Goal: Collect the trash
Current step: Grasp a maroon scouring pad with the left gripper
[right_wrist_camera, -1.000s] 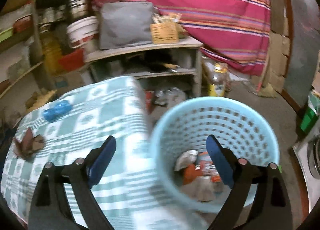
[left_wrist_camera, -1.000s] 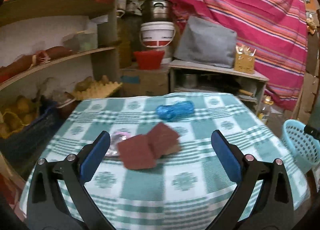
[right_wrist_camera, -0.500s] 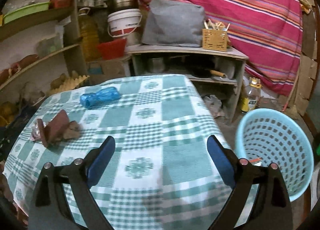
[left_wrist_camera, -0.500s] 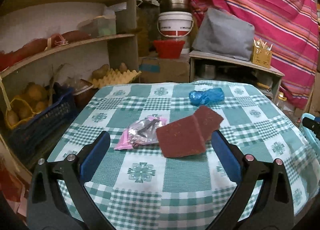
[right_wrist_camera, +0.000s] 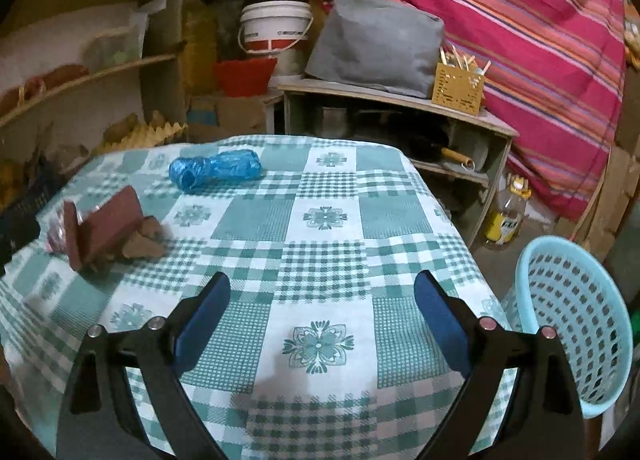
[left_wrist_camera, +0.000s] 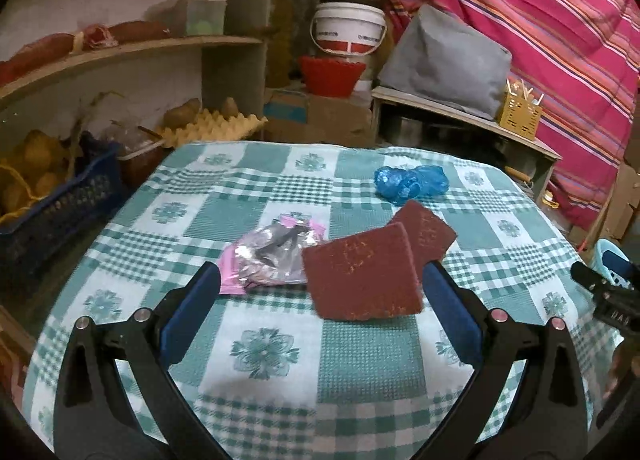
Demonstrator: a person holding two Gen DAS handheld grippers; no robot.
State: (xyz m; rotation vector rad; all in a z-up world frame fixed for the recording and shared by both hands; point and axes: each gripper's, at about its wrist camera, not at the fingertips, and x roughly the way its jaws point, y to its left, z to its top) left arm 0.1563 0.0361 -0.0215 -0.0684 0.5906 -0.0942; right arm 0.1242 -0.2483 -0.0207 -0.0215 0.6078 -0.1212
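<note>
A: What's on the worktop?
B: A green-and-white checked cloth covers it. Near the middle stand two dark red scouring pads, tilted and leaning together, one overlapping the other. Touching their left side lies a crumpled clear and pink wrapper. Farther back, apart from them, is a crumpled blue plastic bag.

A: And the left gripper?
B: Its jaws are spread wide and hold nothing. It hangs low over the cloth, with the pads and wrapper just ahead, in line with the gap.

A: The right gripper?
B: Also spread wide, nothing between its blue pads; only bare checked cloth lies ahead. From there the red pads sit far left and the blue bag behind them.

A: Where does the trash go?
B: A light blue perforated basket stands off the worktop's right edge, just beside the right gripper; its inside is hidden from here
</note>
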